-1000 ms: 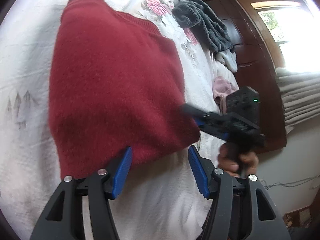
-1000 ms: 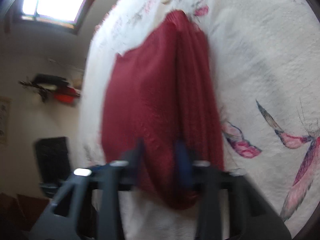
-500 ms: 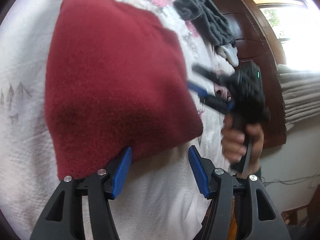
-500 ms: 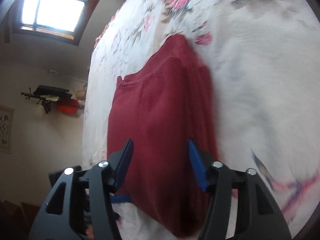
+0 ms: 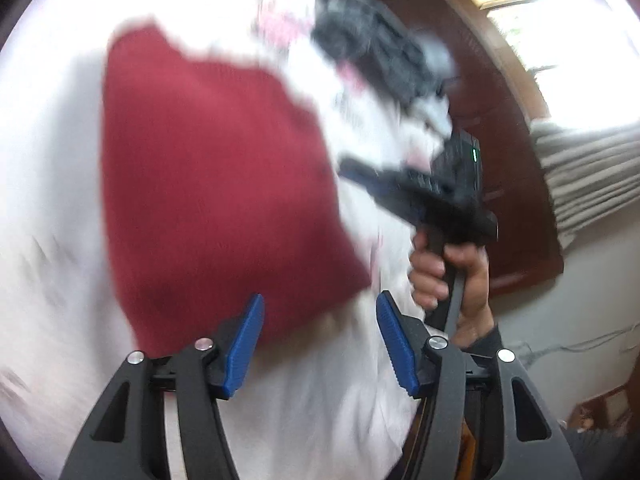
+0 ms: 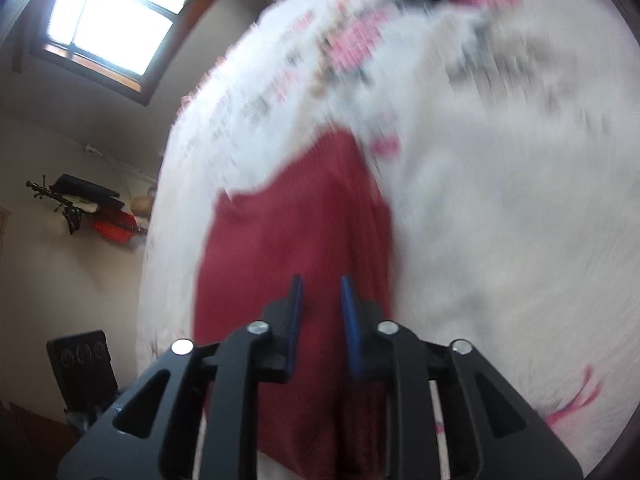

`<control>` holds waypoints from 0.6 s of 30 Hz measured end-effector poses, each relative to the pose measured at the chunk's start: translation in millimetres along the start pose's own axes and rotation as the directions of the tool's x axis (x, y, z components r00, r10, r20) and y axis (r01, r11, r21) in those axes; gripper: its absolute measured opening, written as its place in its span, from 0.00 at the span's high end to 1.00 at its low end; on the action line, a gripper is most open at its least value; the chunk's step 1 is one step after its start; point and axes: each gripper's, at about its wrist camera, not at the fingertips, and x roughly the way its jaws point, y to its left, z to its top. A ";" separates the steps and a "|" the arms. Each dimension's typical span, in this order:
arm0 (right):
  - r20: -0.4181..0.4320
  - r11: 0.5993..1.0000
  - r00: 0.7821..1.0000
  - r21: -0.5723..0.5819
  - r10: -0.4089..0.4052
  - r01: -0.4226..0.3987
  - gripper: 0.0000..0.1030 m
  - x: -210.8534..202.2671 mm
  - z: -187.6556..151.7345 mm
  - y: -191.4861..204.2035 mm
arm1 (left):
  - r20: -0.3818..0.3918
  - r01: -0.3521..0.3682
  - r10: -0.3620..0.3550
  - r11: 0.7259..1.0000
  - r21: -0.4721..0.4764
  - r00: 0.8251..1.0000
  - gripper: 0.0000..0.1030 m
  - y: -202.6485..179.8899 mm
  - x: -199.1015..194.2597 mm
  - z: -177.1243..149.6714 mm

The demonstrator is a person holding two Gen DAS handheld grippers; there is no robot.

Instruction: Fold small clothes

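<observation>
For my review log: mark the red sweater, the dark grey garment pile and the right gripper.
red sweater (image 5: 216, 184), left wrist view, centre.
dark grey garment pile (image 5: 372, 52), left wrist view, middle.
right gripper (image 6: 321, 300), right wrist view, between fingertips.

A dark red knit sweater (image 5: 216, 196) lies folded on the white flowered bedspread (image 5: 48, 160), filling the centre-left of the left wrist view as a thick, roughly rectangular block; its narrow end points to the upper left, its broad end to the bottom centre. In the right wrist view it sits lower centre (image 6: 304, 240), with a fold line running lengthwise and a doubled layer along its right edge. Both views are blurred, so the knit texture and edges are hard to make out.
</observation>
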 end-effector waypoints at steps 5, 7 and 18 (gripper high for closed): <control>-0.115 0.996 0.993 -0.084 -0.014 0.005 0.75 42.4 23.0 26.3 | -0.004 -0.069 0.069 0.998 -0.011 0.998 0.43 21.2 16.1 38.2; -0.153 0.992 0.984 -0.094 -0.095 0.081 0.92 67.6 28.0 16.6 | -0.056 -0.118 0.117 0.993 -0.029 0.992 0.43 37.4 40.6 43.8; -0.150 0.978 0.988 -0.206 -0.047 0.016 0.95 13.2 -22.1 32.0 | -0.040 -0.042 0.045 0.997 0.069 0.998 0.44 13.1 14.9 14.4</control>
